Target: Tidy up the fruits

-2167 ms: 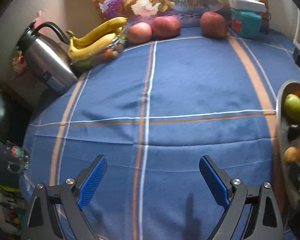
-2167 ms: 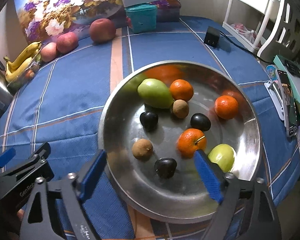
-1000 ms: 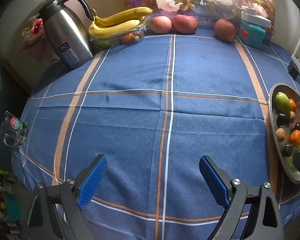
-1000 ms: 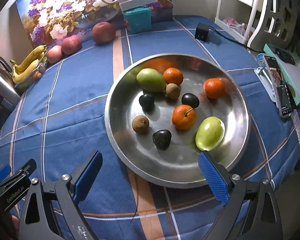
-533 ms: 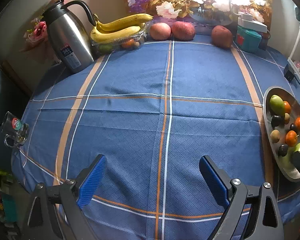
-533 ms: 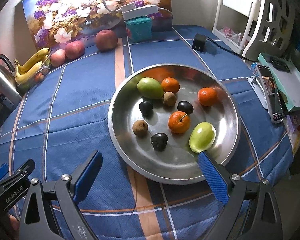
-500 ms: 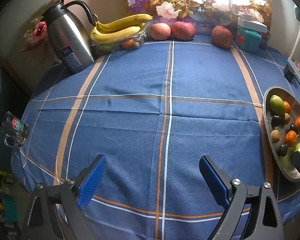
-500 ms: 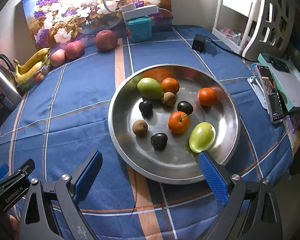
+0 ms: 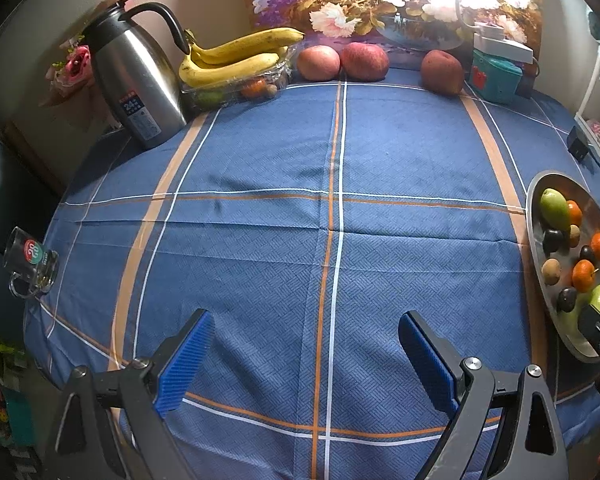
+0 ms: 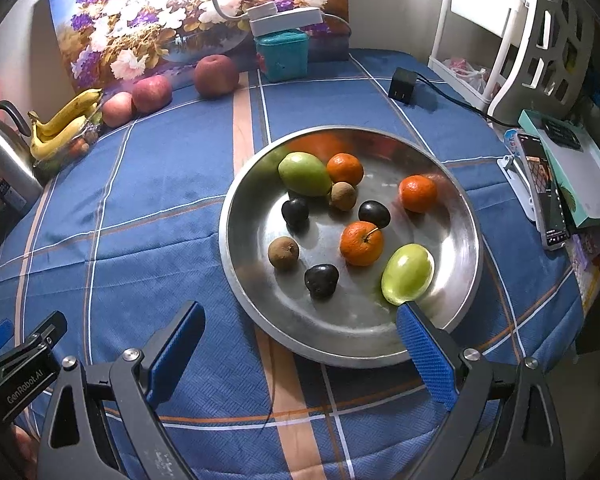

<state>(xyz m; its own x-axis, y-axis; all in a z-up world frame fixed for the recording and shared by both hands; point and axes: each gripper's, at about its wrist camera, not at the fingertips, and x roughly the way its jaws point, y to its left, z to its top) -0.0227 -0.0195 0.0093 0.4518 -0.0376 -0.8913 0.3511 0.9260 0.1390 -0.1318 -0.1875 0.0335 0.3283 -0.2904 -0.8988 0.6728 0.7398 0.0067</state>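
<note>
Your left hand-held gripper [image 9: 304, 354] and right hand-held gripper [image 10: 300, 346] both hang with jaws wide apart, holding nothing. The round steel dish [image 10: 244, 196] sits near the table's [image 9: 340, 152] near edge, with a wide bare stretch of blue checked cloth to its left. In the dish: three orange tangerines [image 10: 361, 243], two green fruits [image 10: 407, 274], three dark plums [image 10: 321, 280], two brown fruits [image 10: 283, 253].

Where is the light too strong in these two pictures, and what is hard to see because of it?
Left wrist view: glare washes out the flower painting. Right wrist view: the same painting is overexposed, and the metal tray mirrors its fruit; corners are dark.
</note>
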